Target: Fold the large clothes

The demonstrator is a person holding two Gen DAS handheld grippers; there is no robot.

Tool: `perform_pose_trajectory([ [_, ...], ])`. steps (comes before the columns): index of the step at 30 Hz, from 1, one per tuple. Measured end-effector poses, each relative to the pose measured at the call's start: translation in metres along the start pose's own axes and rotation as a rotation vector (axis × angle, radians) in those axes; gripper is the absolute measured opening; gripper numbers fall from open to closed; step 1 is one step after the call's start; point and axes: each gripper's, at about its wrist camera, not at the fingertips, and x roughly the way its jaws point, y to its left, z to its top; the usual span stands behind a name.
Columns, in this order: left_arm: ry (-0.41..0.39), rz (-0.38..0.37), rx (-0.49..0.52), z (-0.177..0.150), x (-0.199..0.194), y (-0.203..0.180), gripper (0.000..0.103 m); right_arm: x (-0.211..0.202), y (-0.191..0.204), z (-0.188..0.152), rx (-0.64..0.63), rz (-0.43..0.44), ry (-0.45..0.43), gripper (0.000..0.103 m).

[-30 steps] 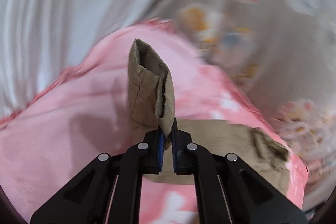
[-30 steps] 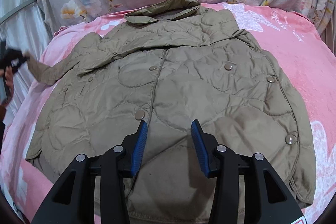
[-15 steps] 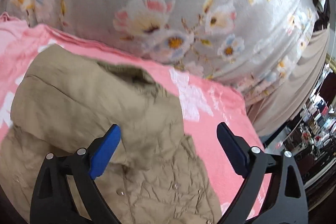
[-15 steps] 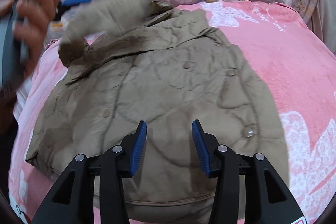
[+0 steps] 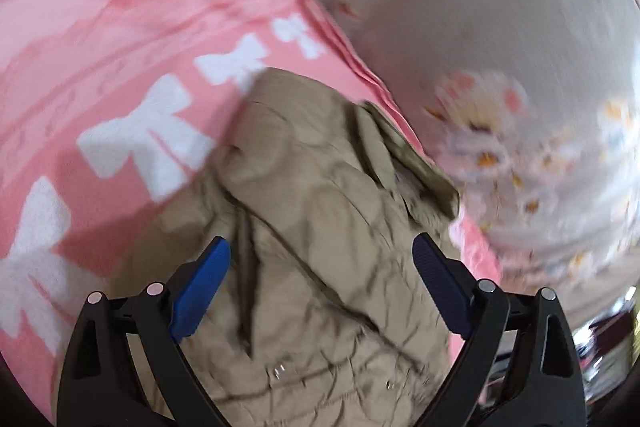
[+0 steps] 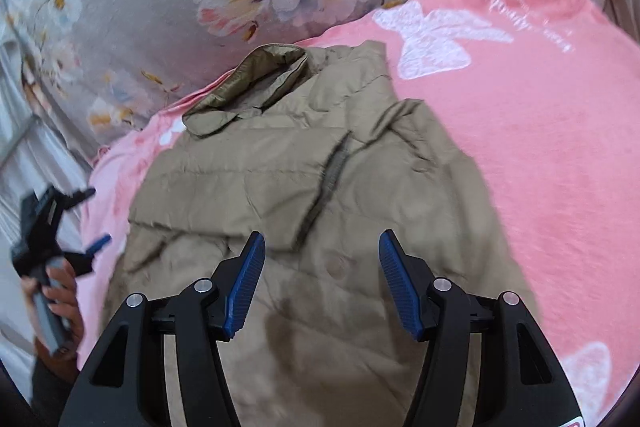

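jacket [image 6: 304,187] flat on blanket [image 6: 540,131], sleeve folded across | left gripper [image 5: 320,279] over jacket, agape, empty | right gripper [image 6: 322,279] over jacket, opening, empty

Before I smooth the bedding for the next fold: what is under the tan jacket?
The tan jacket lies on a pink blanket with white bows, which shows all around it. Whatever is beneath its middle is covered and cannot be seen.

Both wrist views look down closely on the jacket [image 5: 320,227].
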Motion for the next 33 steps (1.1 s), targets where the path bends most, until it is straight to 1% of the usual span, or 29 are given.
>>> perform_pose_trajectory([
  [1, 0.004, 0.004, -0.043, 0.006, 0.004, 0.012, 0.088, 0.01, 0.002, 0.004, 0.018, 0.009, 0.013, 0.059],
  [2, 0.022, -0.016, -0.086, 0.011, 0.012, 0.021, 0.087, 0.019, 0.005, 0.007, 0.03, 0.016, 0.025, 0.059],
  [3, 0.043, -0.028, -0.118, 0.013, 0.02, 0.029, 0.081, 0.03, 0.008, 0.01, 0.042, 0.025, 0.041, 0.059],
  [5, 0.079, -0.057, -0.157, 0.014, 0.035, 0.035, 0.077, 0.045, 0.01, 0.013, 0.061, 0.028, 0.062, 0.058],
  [6, 0.082, -0.049, -0.171, 0.015, 0.042, 0.036, 0.074, 0.055, 0.012, 0.016, 0.072, 0.031, 0.081, 0.052],
  [8, 0.068, -0.037, -0.179, 0.017, 0.049, 0.034, 0.073, 0.064, 0.015, 0.023, 0.077, 0.035, 0.093, 0.034],
  [9, 0.063, -0.031, -0.178, 0.02, 0.051, 0.033, 0.068, 0.066, 0.018, 0.026, 0.064, 0.026, 0.095, 0.009],
  [10, 0.064, -0.026, -0.173, 0.022, 0.055, 0.031, 0.06, 0.063, 0.026, 0.035, 0.025, 0.022, 0.081, 0.004],
  [11, 0.066, -0.007, -0.159, 0.025, 0.059, 0.027, 0.054, 0.057, 0.03, 0.043, 0.006, 0.032, 0.057, 0.004],
  [12, 0.067, 0.01, -0.148, 0.028, 0.063, 0.024, 0.041, 0.049, 0.034, 0.05, -0.008, 0.043, 0.029, 0.003],
  [13, 0.07, 0.034, -0.128, 0.031, 0.065, 0.021, 0.026, 0.034, 0.043, 0.061, -0.036, 0.065, -0.016, 0.003],
  [14, 0.067, 0.064, -0.098, 0.033, 0.067, 0.015, 0.021, 0.02, 0.05, 0.069, -0.061, 0.08, -0.058, 0.003],
  [15, 0.061, 0.076, -0.078, 0.034, 0.067, 0.011, 0.015, 0.007, 0.056, 0.076, -0.086, 0.085, -0.097, 0.003],
  [16, 0.046, 0.096, -0.055, 0.035, 0.066, 0.006, 0.013, -0.007, 0.062, 0.084, -0.115, 0.09, -0.138, 0.002],
  [17, 0.037, 0.099, -0.046, 0.033, 0.064, 0.006, 0.012, -0.013, 0.063, 0.087, -0.133, 0.092, -0.154, 0.002],
  [18, 0.028, 0.108, -0.035, 0.031, 0.063, 0.004, 0.012, -0.012, 0.063, 0.088, -0.145, 0.078, -0.152, 0.002],
  [19, 0.019, 0.13, -0.015, 0.029, 0.063, 0.003, 0.011, -0.003, 0.06, 0.085, -0.168, 0.024, -0.133, 0.002],
  [20, 0.009, 0.16, 0.015, 0.025, 0.065, 0.001, 0.011, 0.012, 0.056, 0.079, -0.191, -0.038, -0.104, 0.002],
  [21, 0.007, 0.197, 0.052, 0.021, 0.068, 0.0, 0.011, 0.035, 0.048, 0.069, -0.21, -0.113, -0.049, 0.002],
  [22, 0.009, 0.226, 0.077, 0.016, 0.072, 0.001, 0.011, 0.051, 0.041, 0.062, -0.209, -0.144, -0.005, 0.002],
  [23, 0.013, 0.231, 0.085, 0.013, 0.075, 0.004, 0.011, 0.068, 0.033, 0.055, -0.198, -0.161, 0.041, 0.002],
  [24, 0.015, 0.232, 0.093, 0.011, 0.077, 0.007, 0.012, 0.079, 0.024, 0.048, -0.181, -0.171, 0.072, 0.001],
  [25, 0.007, 0.225, 0.102, 0.008, 0.078, 0.011, 0.012, 0.089, 0.017, 0.04, -0.17, -0.18, 0.086, 0.001],
  [27, 0.004, 0.235, 0.125, 0.006, 0.081, 0.012, 0.012, 0.098, 0.012, 0.031, -0.168, -0.179, 0.088, 0.002],
  [30, -0.022, 0.294, 0.212, 0.0, 0.081, 0.0, 0.014, 0.099, 0.013, 0.034, -0.173, -0.183, 0.098, 0.002],
  [32, -0.06, 0.314, 0.269, -0.001, 0.067, -0.01, 0.016, 0.09, 0.009, 0.036, -0.164, -0.177, 0.105, 0.008],
  [33, -0.069, 0.316, 0.294, -0.001, 0.059, -0.014, 0.017, 0.081, 0.008, 0.036, -0.159, -0.176, 0.098, 0.017],
])
